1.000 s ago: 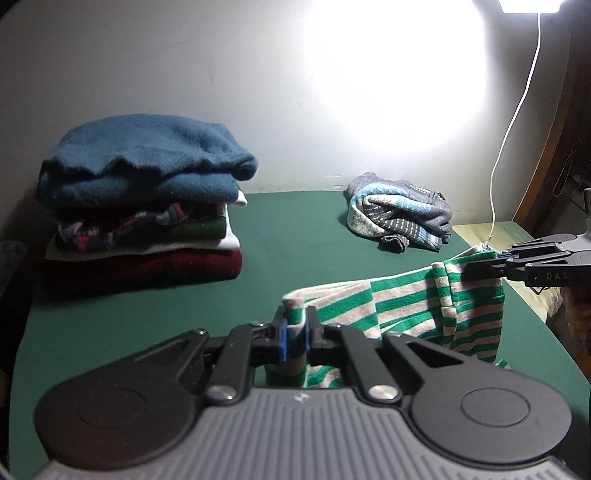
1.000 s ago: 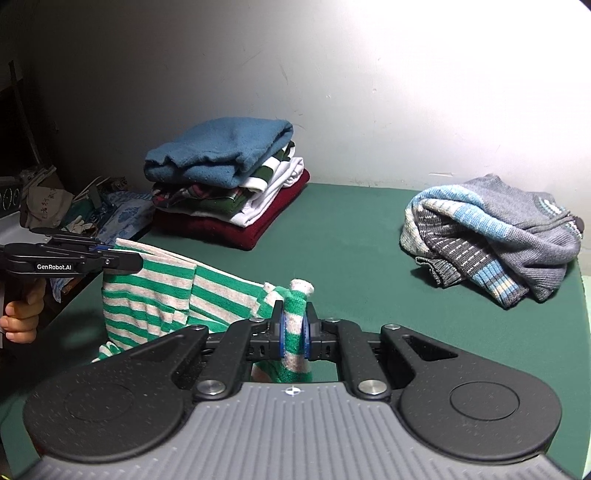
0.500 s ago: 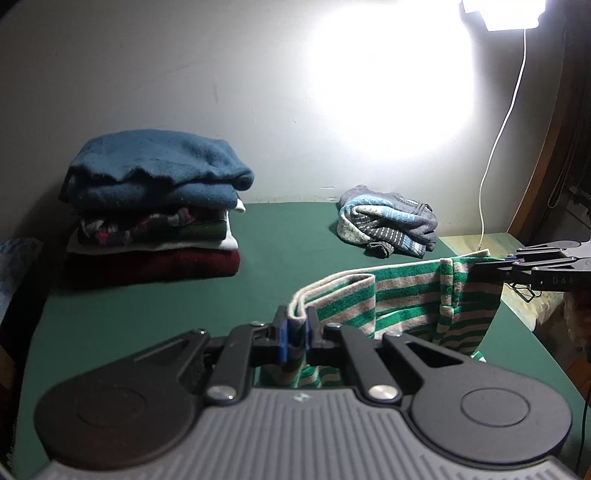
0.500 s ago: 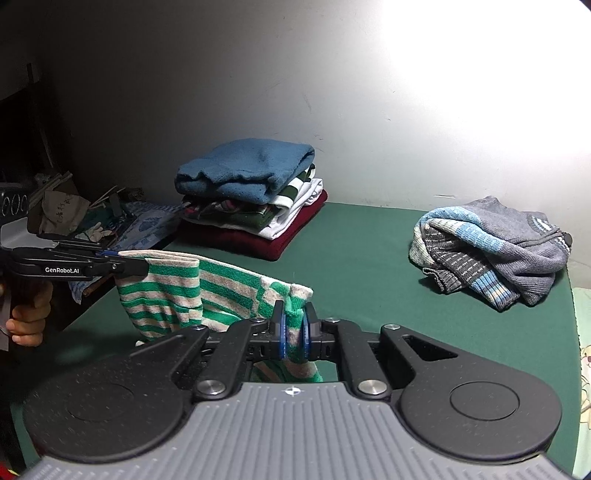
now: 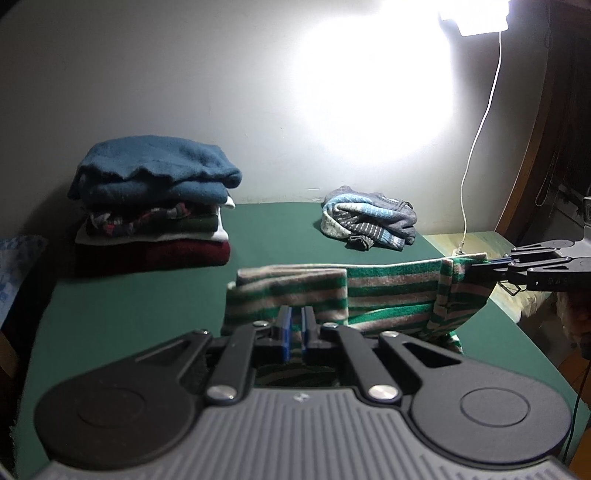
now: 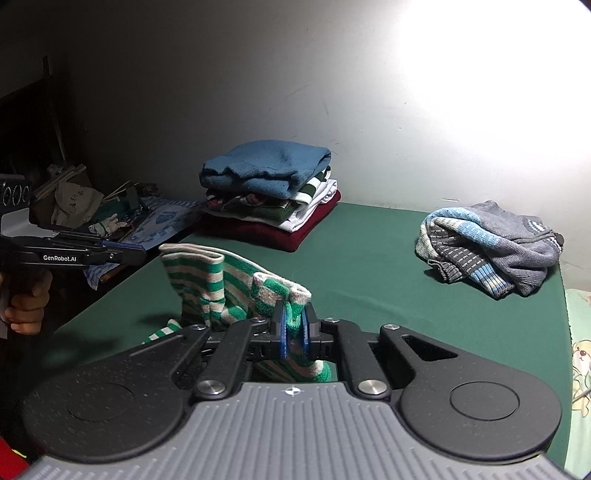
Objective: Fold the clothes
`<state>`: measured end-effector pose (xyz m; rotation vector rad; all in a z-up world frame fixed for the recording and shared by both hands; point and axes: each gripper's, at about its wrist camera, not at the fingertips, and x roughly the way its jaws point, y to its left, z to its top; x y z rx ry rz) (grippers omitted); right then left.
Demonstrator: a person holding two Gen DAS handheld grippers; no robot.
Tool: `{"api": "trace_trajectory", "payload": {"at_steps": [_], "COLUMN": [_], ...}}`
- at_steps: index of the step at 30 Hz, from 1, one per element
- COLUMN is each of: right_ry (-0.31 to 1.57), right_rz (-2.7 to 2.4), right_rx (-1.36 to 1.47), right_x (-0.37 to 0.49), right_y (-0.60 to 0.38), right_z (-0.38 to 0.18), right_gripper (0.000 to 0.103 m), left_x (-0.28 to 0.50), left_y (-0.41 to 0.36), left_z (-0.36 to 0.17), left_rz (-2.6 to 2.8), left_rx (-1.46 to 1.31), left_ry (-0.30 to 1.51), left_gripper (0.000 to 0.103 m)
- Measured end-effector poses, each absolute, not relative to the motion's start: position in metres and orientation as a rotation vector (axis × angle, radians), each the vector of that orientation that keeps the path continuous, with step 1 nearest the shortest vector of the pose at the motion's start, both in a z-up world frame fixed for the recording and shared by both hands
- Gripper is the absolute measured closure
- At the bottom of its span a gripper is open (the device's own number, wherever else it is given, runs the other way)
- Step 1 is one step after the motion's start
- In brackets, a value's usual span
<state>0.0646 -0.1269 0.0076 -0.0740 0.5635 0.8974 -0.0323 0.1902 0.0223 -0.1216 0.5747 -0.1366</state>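
Note:
A green-and-grey striped garment [image 5: 388,295] hangs stretched between my two grippers above the green table [image 5: 129,314]. My left gripper [image 5: 295,325] is shut on its left end. A folded flap reaches past the fingertips, and more cloth hangs underneath. My right gripper [image 6: 293,325] is shut on a bunched corner of the striped garment [image 6: 207,288]. In the left wrist view the right gripper [image 5: 476,264] pinches the far right edge. The left gripper [image 6: 142,254] shows at the left of the right wrist view, with a person's hand [image 6: 27,306] on its handle.
A stack of folded clothes [image 5: 155,206] with a blue sweater on top stands at the back left by the wall. A crumpled grey-and-blue sweater [image 5: 369,221] lies at the back right. A lamp [image 5: 476,18] with a white cable [image 5: 476,147] hangs at the right, and clutter [image 6: 92,206] lies beyond the table's left edge.
Both grippers have drawn back from the wall and risen slightly, carrying the striped garment. It now hangs straighter between them, and its folded end reaches past the left fingertips.

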Motion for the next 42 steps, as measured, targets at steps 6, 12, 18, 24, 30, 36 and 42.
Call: {"api": "trace_trajectory", "payload": {"at_steps": [6, 12, 18, 24, 30, 36, 42], "right_ry": [0.572, 0.589, 0.62, 0.638, 0.657, 0.673, 0.685], "right_rz": [0.876, 0.875, 0.866, 0.875, 0.896, 0.906, 0.899], "right_rx": [-0.095, -0.088, -0.075, -0.063, -0.058, -0.043, -0.04], "right_x": [0.058, 0.056, 0.062, 0.067, 0.075, 0.081, 0.084], "right_y": [-0.124, -0.123, -0.128, -0.128, -0.124, -0.121, -0.122], "right_z": [-0.002, -0.007, -0.013, -0.018, -0.022, -0.025, -0.027], "right_gripper": [0.096, 0.096, 0.096, 0.096, 0.096, 0.096, 0.096], "left_x": [-0.017, 0.023, 0.075, 0.111, 0.129, 0.138, 0.139], "left_y": [0.205, 0.224, 0.212, 0.197, 0.201, 0.203, 0.196], "left_z": [-0.005, -0.031, -0.047, -0.069, -0.074, -0.078, -0.08], "left_rz": [-0.146, -0.146, -0.196, -0.231, -0.261, -0.312, -0.375], "left_rx": [-0.135, -0.203, -0.101, 0.01, -0.001, -0.026, -0.03], "left_ry": [0.662, 0.741, 0.813, 0.892, 0.914, 0.935, 0.932], "left_gripper": [0.101, 0.078, 0.072, 0.071, 0.061, 0.056, 0.061]}}
